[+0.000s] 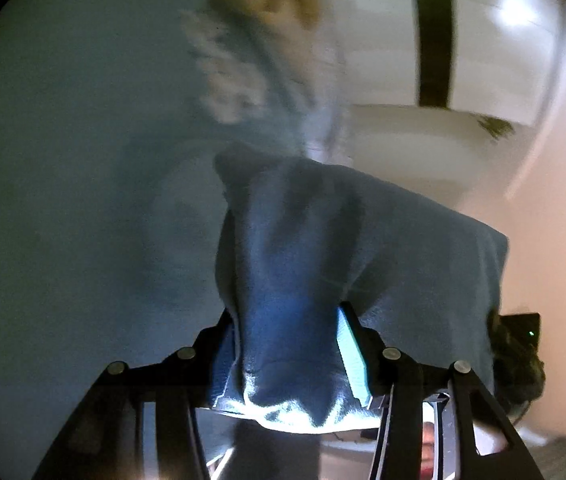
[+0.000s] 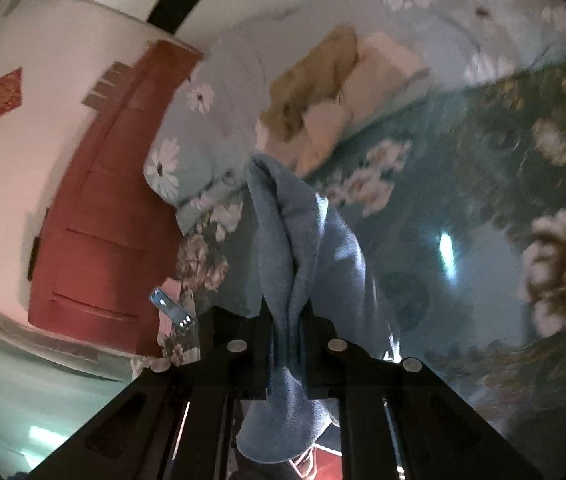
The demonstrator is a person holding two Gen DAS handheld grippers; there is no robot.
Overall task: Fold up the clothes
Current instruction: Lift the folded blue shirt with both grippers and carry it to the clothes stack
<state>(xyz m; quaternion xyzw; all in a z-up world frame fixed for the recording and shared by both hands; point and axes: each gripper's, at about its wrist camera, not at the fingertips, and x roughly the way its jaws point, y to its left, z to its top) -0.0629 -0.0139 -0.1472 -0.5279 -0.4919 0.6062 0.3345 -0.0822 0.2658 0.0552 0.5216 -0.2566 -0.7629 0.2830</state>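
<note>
Left wrist view shows the left gripper (image 1: pixel 287 344) with a thick bunch of blue cloth (image 1: pixel 303 248) gathered between its two black fingers. The jaws stand about half apart, and the fabric fills the gap, so they appear to be clamped on it. Part of the cloth drapes forward and off to the right side of the fingers. Behind it, blurred, is a teal bedspread (image 1: pixel 63 160) and a pale wall.

Right wrist view shows the right gripper (image 2: pixel 287 320) with its jaws nearly closed, pinching a narrower fold of the same blue cloth (image 2: pixel 303 240). One end stands up above the fingertips in a soft peak, and the other end hangs down below the fingers toward the camera. Well below the cloth lies the bed, covered in the teal spread with large pale flowers (image 2: pixel 483 200). Farther up the bed sit a light floral pillow (image 2: pixel 211 128) and a tan and cream heap of fabric (image 2: pixel 323 92), possibly more clothes, though blur makes that uncertain. A red wooden door (image 2: pixel 107 200) stands at the left.

Judging by this, folding is at an early stage. The cloth is held in the air by both grippers, crumpled and hanging, with no flat, neat fold visible. It still seems to need spreading out, laying on the bed and folding over.

The cloth looks soft, fleecy and fairly thick, a muted mid-blue, and it bends into rounded, loose folds.
</note>
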